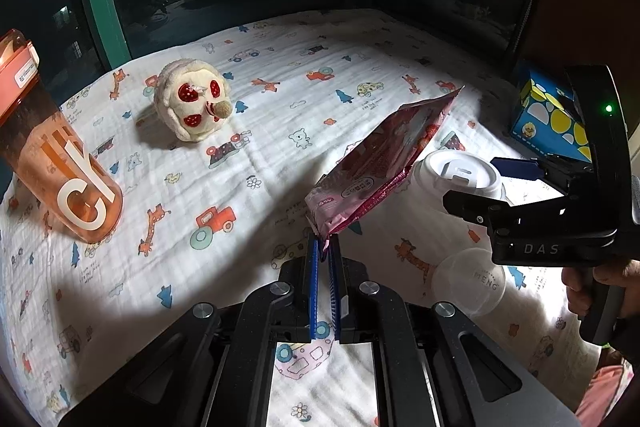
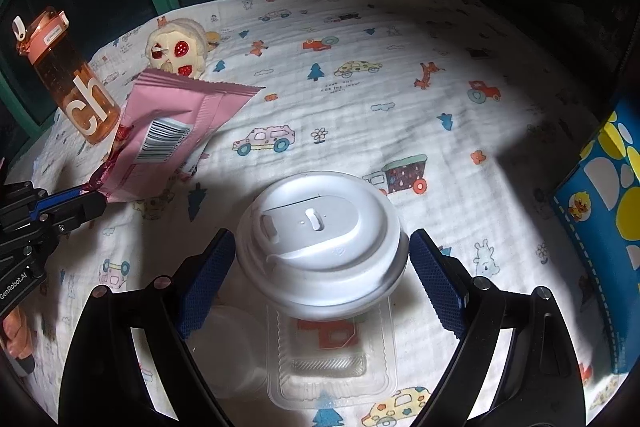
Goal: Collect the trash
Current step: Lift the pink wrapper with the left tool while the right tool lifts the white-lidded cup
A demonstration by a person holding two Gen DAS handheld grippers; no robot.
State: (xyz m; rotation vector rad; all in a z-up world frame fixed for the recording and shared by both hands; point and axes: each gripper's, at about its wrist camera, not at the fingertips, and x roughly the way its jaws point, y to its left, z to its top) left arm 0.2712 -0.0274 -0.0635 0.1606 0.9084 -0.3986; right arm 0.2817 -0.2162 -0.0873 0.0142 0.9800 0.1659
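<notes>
My left gripper (image 1: 324, 241) is shut on the bottom corner of a pink snack wrapper (image 1: 380, 163), which hangs lifted above the printed sheet. The right wrist view shows that wrapper (image 2: 176, 131) with its barcode side up, pinched by the left gripper (image 2: 90, 193) at the left edge. A white paper cup with a white lid (image 2: 320, 243) stands between the blue pads (image 2: 208, 279) of my right gripper (image 2: 320, 241), which is open and flanks the lid on both sides. From the left wrist view, the right gripper (image 1: 490, 187) sits right at the cup (image 1: 460, 175).
A clear plastic tray (image 2: 332, 359) and a clear round cup (image 2: 224, 347) lie just below the white cup. An orange bottle (image 1: 52, 155) and a plush toy (image 1: 192, 103) stand at the far left. A blue patterned box (image 2: 608, 227) is at the right. Dark windows lie beyond the far edge.
</notes>
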